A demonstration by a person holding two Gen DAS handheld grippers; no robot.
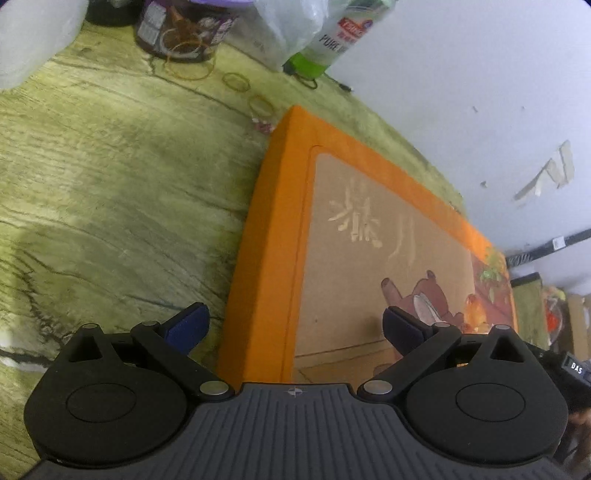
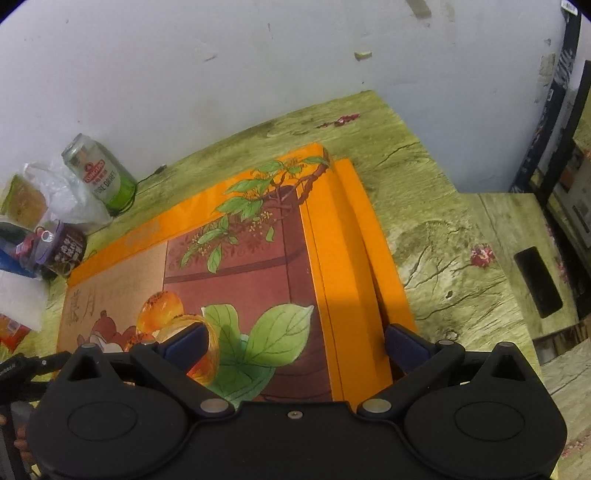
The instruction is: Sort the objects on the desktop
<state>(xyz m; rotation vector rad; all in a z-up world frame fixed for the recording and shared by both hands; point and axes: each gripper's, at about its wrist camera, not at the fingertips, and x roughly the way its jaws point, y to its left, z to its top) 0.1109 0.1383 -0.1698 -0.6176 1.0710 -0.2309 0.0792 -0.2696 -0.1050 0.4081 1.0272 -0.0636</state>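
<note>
Left gripper (image 1: 295, 325): released, blue pads spread wide; I have it low over the left short end of the orange gift box (image 1: 369, 240), one pad over bare tabletop (image 1: 110, 166), the other over the lid.
Far-left clutter: a dark jar (image 1: 177, 29) with loose rubber bands (image 1: 236, 81) beside it, a plastic bag (image 1: 280, 33) and a beer can (image 1: 332, 40) lying near the wall edge, well apart from my pads.
Orange gift box: lies flat along the wall edge of the tabletop, long axis running left to right between my two grippers; a second orange layer sticks out at its right end, so I judge the lid sits shifted on its base.
Right gripper (image 2: 295, 343): also let go, jaws wide, straddling the right short end of the box; one pad over the printed leaves, the other past the orange edge.
Key relation: each gripper faces one end of the box, neither clearly nearer, so I judge a two-ended lift or slide comes next.
Risk: I think the offset layers could slip apart if the ends are squeezed unevenly.
</note>
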